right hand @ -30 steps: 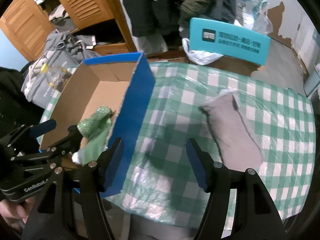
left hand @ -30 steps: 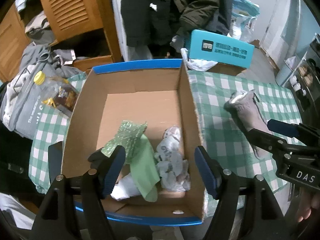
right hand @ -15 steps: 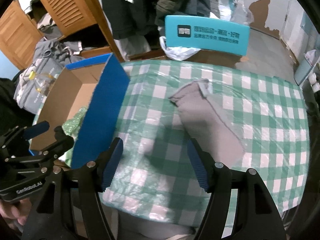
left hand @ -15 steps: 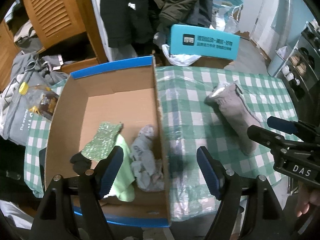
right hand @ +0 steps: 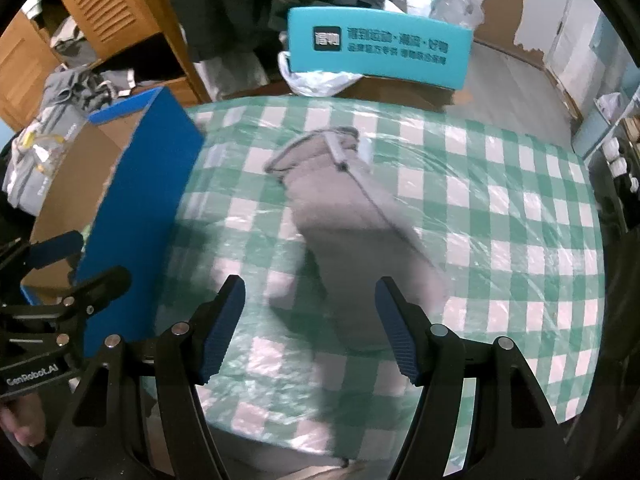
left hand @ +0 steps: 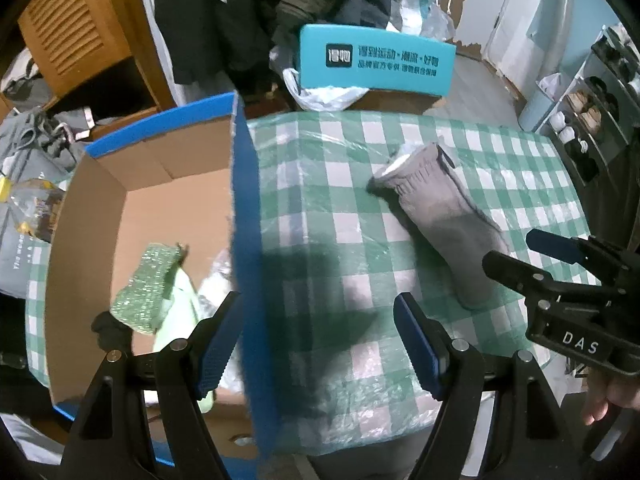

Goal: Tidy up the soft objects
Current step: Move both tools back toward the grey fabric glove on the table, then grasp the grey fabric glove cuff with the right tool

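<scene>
1. The left gripper [left hand: 318,340] points steeply down with its jaws spread wide and nothing between its blue ribbed pads [left hand: 218,344]; it hangs over the right wall of the blue-edged open cardboard box [left hand: 245,216], one finger on the box side, the other over the cloth.
2. The right gripper [right hand: 307,330] also tilts steeply down, jaws parted and empty, above the near end of the long grey knitted sock [right hand: 348,232], without touching it.
3. That grey sock lies flat on the green-and-white checked tablecloth [right hand: 500,200], right of the box, its cuff at the far end.
4. Inside the box, near its front left, lie a sparkly green sock [left hand: 146,284], a pale green cloth [left hand: 180,300] and a whitish crumpled piece partly hidden by the wall.
5. In the left wrist view the right gripper's black body shows at the right edge, with the person's fingers [left hand: 604,396] below it.
6. A turquoise printed box [right hand: 378,50] stands beyond the table's far edge.
</scene>
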